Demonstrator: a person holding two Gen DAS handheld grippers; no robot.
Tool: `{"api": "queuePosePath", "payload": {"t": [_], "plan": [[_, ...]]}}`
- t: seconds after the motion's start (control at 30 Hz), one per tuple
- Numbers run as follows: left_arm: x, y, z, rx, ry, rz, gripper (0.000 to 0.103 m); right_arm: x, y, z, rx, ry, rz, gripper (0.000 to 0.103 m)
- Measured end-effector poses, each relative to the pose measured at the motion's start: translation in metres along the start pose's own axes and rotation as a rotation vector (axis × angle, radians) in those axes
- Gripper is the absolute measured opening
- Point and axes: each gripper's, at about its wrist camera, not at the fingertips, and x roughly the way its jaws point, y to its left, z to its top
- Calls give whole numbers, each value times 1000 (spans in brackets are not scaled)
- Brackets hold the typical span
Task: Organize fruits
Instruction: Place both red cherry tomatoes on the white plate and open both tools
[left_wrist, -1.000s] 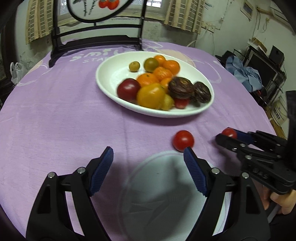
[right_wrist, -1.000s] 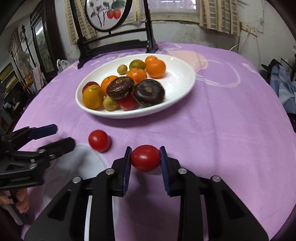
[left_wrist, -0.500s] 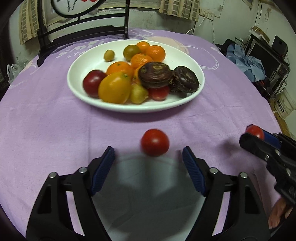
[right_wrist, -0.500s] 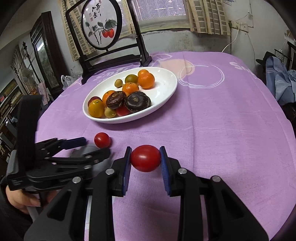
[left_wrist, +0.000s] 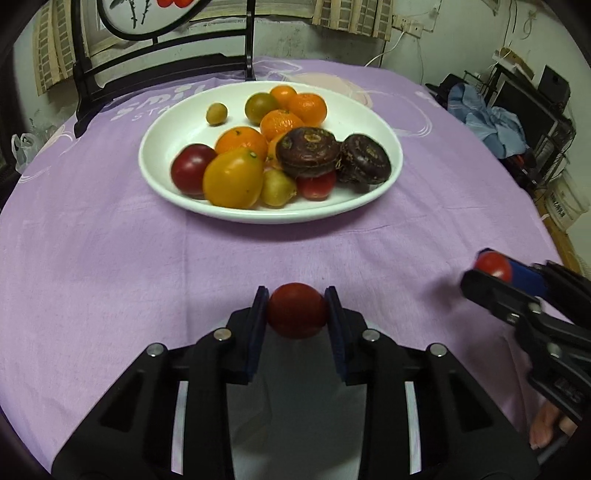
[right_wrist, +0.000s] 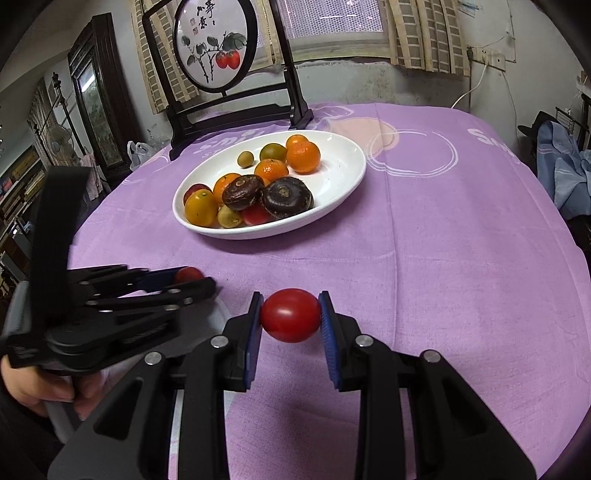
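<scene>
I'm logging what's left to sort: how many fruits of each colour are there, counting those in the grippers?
Red tomatoes: 4 (one in the left gripper, one in the right gripper, two on the plate)
Orange mandarins: 4 clearly visible
Dark brown fruits: 2
Yellow-orange tomato: 1
Green or yellow-green fruits: 3
Total: 14, with a fifth mandarin possibly hidden
</scene>
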Motion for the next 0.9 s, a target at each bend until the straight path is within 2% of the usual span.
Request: {"api": "queuePosePath", "payload": {"t": [0.23, 0.4, 0.57, 0.8, 0.83, 0.87, 0.9], "plan": [[-40, 13, 21, 13, -83, -12, 32, -12, 15, 15, 4, -52, 81, 30], [-51, 29, 60, -22, -141, 2, 32, -9, 28, 55, -71, -105, 44, 30], [-28, 45, 96, -85, -134, 18, 32, 24, 27, 89, -82, -128, 11, 30], [13, 60, 116, -127, -90, 47, 32, 82, 5, 112, -9, -57, 0, 31], [17, 62, 118, -137, -86, 46, 41, 89, 2, 115, 2, -40, -1, 32], [20, 64, 119, -151, -84, 48, 68, 93, 0, 115, 11, -29, -2, 38], [20, 65, 120, -161, -96, 56, 74, 94, -2, 116, 24, -33, -15, 50]]}}
